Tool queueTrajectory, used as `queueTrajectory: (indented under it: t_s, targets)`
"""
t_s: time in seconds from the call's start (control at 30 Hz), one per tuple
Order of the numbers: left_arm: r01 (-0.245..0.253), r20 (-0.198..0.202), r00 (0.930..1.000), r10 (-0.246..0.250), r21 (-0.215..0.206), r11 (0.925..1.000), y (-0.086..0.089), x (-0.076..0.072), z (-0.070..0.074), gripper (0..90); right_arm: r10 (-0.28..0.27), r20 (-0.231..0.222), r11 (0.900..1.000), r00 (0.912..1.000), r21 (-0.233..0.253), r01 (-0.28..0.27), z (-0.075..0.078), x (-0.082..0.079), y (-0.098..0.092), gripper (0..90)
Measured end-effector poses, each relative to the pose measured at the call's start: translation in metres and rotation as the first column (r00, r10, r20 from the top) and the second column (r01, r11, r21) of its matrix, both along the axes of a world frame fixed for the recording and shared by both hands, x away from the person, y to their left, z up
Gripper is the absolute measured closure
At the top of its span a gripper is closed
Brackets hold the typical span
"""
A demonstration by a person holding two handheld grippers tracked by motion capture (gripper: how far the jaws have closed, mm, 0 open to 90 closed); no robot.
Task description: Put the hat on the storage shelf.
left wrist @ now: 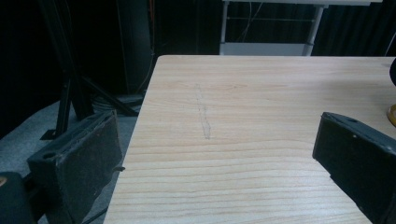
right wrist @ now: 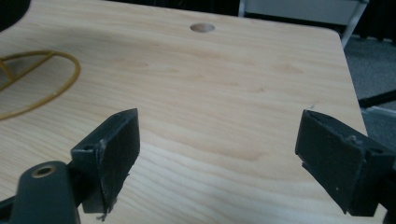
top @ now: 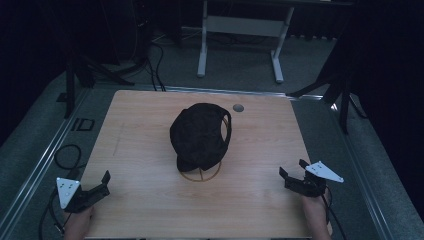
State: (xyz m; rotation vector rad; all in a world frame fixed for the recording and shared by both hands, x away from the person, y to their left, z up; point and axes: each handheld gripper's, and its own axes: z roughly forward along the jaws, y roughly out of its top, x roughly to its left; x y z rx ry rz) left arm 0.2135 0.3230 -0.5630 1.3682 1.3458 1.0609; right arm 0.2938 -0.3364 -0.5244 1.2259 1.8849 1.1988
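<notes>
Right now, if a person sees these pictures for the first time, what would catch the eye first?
Most likely the black cap, sitting on a gold wire stand in the middle of the light wooden table. Next come the two grippers resting at the near corners, the left gripper and the right gripper, both with fingers spread open and holding nothing. A small round hole marks the table's far edge.

One black cap, one wire stand, one table, two claws

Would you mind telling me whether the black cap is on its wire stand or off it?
On: the black cap drapes over the gold wire stand.
</notes>
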Motion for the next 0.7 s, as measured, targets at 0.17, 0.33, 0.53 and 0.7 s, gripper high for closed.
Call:
queueTrajectory:
  t_s: [0.17,0.33,0.53,0.7]
  targets:
    - [0.001,-0.001,1.0,-0.001,-0.001,1.0,0.0,0.0,0.0,1.8,-0.036,-0.023,0.999,0.9991,0.004,0.036,-0.008,-0.002,-0.01,13.7]
    - [0.0,0.003,1.0,0.0,-0.011,0.9999,0.0,0.0,0.0,1.8,-0.104,-0.029,0.995,0.9942,-0.007,0.104,-0.015,-0.007,-0.021,13.7]
    - [0.005,0.0,1.0,-0.005,-0.001,1.0,0.0,0.0,0.0,1.8,-0.147,-0.033,0.989,0.9886,0.004,0.147,-0.018,-0.013,-0.035,13.7]
    - [0.006,0.0,1.0,-0.006,-0.001,1.0,0.0,0.0,0.0,1.8,-0.169,-0.029,0.985,0.9853,0.017,0.169,-0.02,-0.014,-0.041,13.7]
